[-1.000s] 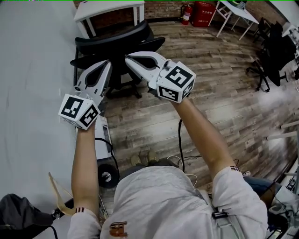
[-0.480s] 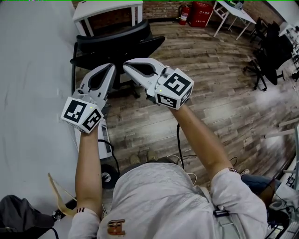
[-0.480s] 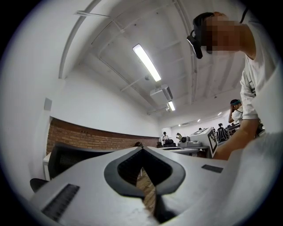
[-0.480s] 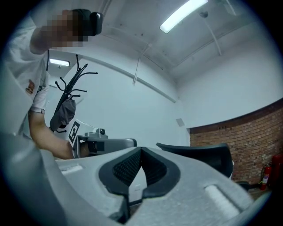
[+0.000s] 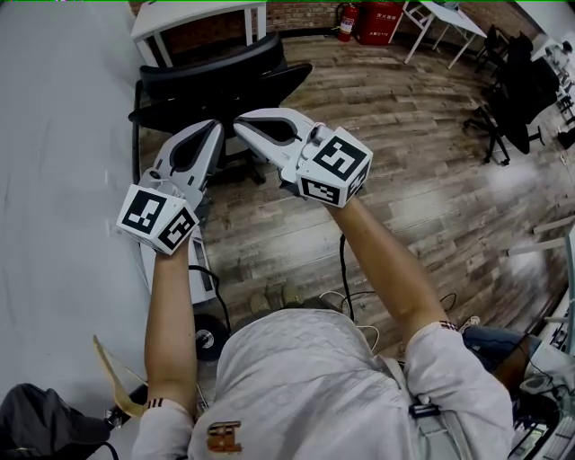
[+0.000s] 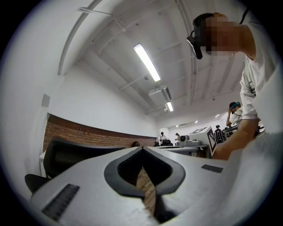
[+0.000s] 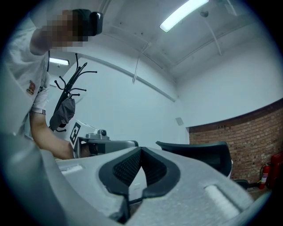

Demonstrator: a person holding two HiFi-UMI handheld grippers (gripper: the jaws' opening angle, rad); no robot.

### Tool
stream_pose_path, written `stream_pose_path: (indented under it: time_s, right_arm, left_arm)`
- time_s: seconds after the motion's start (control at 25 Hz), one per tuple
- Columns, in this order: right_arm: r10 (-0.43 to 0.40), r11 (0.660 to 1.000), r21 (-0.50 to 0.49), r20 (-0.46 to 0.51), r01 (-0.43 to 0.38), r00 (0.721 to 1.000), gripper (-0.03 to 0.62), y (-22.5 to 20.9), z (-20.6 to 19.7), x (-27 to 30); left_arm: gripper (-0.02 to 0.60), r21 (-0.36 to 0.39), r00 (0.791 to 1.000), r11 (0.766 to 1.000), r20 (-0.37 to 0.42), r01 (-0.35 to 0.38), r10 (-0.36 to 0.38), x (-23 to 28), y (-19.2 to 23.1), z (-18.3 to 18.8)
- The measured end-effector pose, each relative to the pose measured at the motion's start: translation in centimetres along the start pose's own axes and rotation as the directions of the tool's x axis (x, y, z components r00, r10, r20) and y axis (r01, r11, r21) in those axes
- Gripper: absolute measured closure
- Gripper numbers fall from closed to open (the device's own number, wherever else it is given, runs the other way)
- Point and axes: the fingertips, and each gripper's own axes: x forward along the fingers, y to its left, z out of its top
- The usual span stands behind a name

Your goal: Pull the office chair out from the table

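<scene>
Office chair (image 5: 220,85) — close by white table (image 5: 193,13), ungripped.
Left gripper (image 5: 215,126) and right gripper (image 5: 238,122) clenched empty, short of it — whether drawn out, unclear.

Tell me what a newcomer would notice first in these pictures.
Two pale grippers with black-and-white marker cubes fill the middle of the head view: the left gripper and the right gripper, side by side, both shut on nothing. Just beyond their tips stands a black office chair, beside the big white table on the left. A red fire extinguisher stands out at the far wall.
</scene>
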Motion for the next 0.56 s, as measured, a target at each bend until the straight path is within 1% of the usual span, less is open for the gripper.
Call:
stream_pose_path:
  time_s: [0.32,0.56]
  right_arm:
    - [-0.014,1.0,0.0,-0.008,0.014,1.0,0.594,0.4,-0.34,-0.84]
    - [-0.012,1.0,-0.004,-0.01,0.012,1.0,0.594,0.62,-0.63,-0.21]
  left_arm:
    - [0.581,-0.005,1.0,1.0,0.0,0.026,-0.026,-0.01,-0.91,-0.28]
    - [0.581,-0.012,0.999,0.999,0.004,0.031,-0.031,-0.46,-0.28,-0.44]
